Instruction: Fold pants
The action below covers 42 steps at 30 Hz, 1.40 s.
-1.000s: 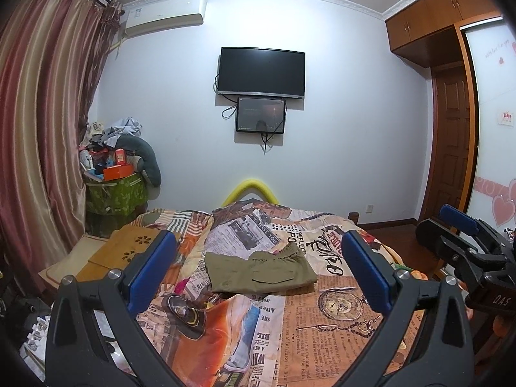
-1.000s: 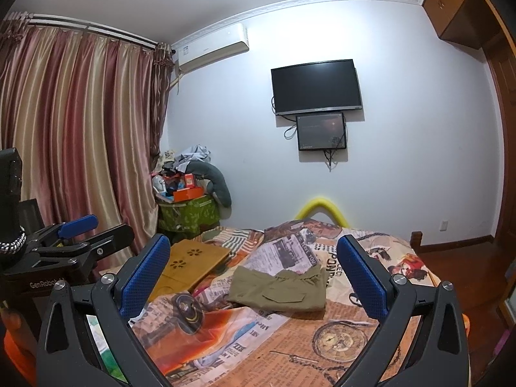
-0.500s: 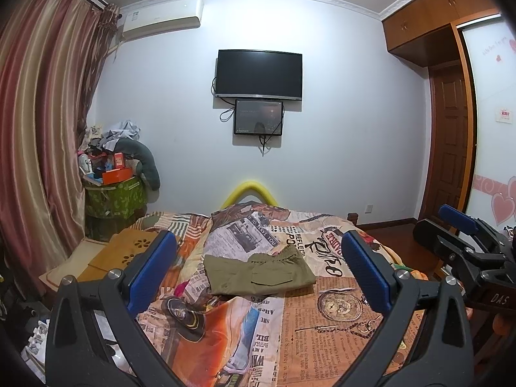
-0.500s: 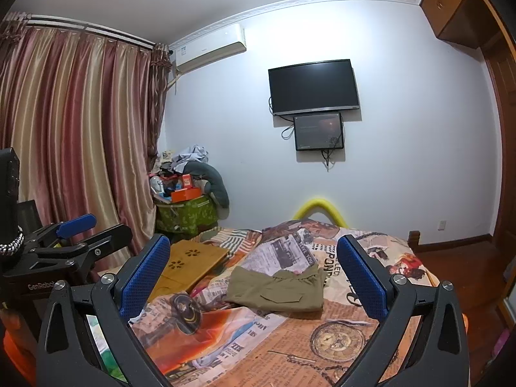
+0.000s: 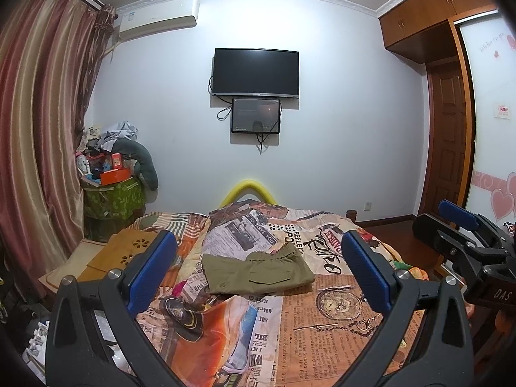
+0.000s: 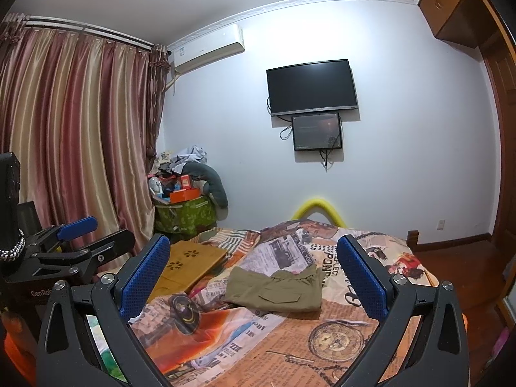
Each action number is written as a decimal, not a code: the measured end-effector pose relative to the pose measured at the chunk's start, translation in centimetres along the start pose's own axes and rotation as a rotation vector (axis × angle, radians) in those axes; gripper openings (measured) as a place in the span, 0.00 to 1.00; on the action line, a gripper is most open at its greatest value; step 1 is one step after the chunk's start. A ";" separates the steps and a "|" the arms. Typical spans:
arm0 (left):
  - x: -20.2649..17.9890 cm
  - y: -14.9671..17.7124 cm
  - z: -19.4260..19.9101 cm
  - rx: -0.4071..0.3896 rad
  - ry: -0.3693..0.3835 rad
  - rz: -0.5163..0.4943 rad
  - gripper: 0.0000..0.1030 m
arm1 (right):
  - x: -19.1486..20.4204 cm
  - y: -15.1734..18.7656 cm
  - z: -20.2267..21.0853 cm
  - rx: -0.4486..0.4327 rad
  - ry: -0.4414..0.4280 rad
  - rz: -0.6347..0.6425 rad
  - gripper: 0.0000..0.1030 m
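Both views had risen slightly since a second before, showing more wall; nothing on the bed [image 5: 322, 329] had shifted. Olive pants [image 5: 258, 274] lay mid-bed as a compact folded bundle, so folding looked finished. Left tongs [image 5: 258, 280] and right tongs [image 6: 254, 283] gaped wide, empty, well short of the pants.

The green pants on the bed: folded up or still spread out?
Folded. The pants lie as a compact rectangle on the bedspread, with no legs trailing out, and neither tool touches them.
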<state>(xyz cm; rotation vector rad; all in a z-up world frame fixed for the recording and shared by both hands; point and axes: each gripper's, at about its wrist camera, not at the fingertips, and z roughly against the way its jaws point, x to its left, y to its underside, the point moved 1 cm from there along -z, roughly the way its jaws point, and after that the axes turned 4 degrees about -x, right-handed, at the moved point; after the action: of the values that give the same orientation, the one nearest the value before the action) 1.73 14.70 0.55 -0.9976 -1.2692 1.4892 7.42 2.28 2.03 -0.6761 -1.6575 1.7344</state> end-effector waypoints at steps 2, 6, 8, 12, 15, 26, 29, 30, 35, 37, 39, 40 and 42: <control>0.0 0.0 0.0 0.001 0.003 0.000 1.00 | 0.0 0.1 0.0 0.000 0.000 0.000 1.00; 0.1 0.0 -0.1 0.005 0.009 0.001 1.00 | 0.0 0.1 0.0 0.001 0.000 0.001 1.00; 0.1 0.0 -0.2 0.006 0.010 0.001 1.00 | 0.0 0.1 0.0 0.001 0.001 0.001 1.00; 0.1 0.0 -0.3 0.010 0.017 0.004 1.00 | -0.2 0.2 0.0 0.004 0.003 -0.003 1.00; 0.1 0.1 -0.4 0.013 0.022 0.003 1.00 | -0.2 0.2 0.0 0.006 0.004 -0.004 1.00; 0.2 0.2 -0.6 0.025 0.050 0.008 1.00 | -0.2 0.3 0.0 0.008 0.003 -0.008 1.00; 0.1 0.2 -0.7 0.028 0.051 0.007 1.00 | -0.3 0.3 0.0 0.009 0.003 -0.008 1.00; 0.1 0.1 -0.7 0.028 0.051 0.007 1.00 | -0.3 0.3 0.0 0.009 0.004 -0.009 1.00; 0.1 0.1 -0.8 0.026 0.050 0.001 1.00 | -0.3 0.4 -0.1 0.010 0.004 -0.009 1.00; 0.0 0.1 -0.8 0.028 0.053 0.001 1.00 | -0.3 0.3 0.0 0.010 0.004 -0.009 1.00; -0.1 0.1 -0.8 0.028 0.055 0.000 1.00 | -0.3 0.3 -0.1 0.009 0.004 -0.010 1.00; 0.0 0.1 -0.8 0.027 0.055 0.001 1.00 | -0.3 0.3 -0.1 0.009 0.004 -0.010 1.00; 0.0 0.1 -0.8 0.029 0.059 0.003 1.00 | -0.3 0.3 -0.1 0.010 0.004 -0.009 1.00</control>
<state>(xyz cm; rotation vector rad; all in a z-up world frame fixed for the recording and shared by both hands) 2.48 14.88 0.38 -1.0170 -1.2023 1.4659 7.60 2.14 1.68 -0.6668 -1.6457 1.7324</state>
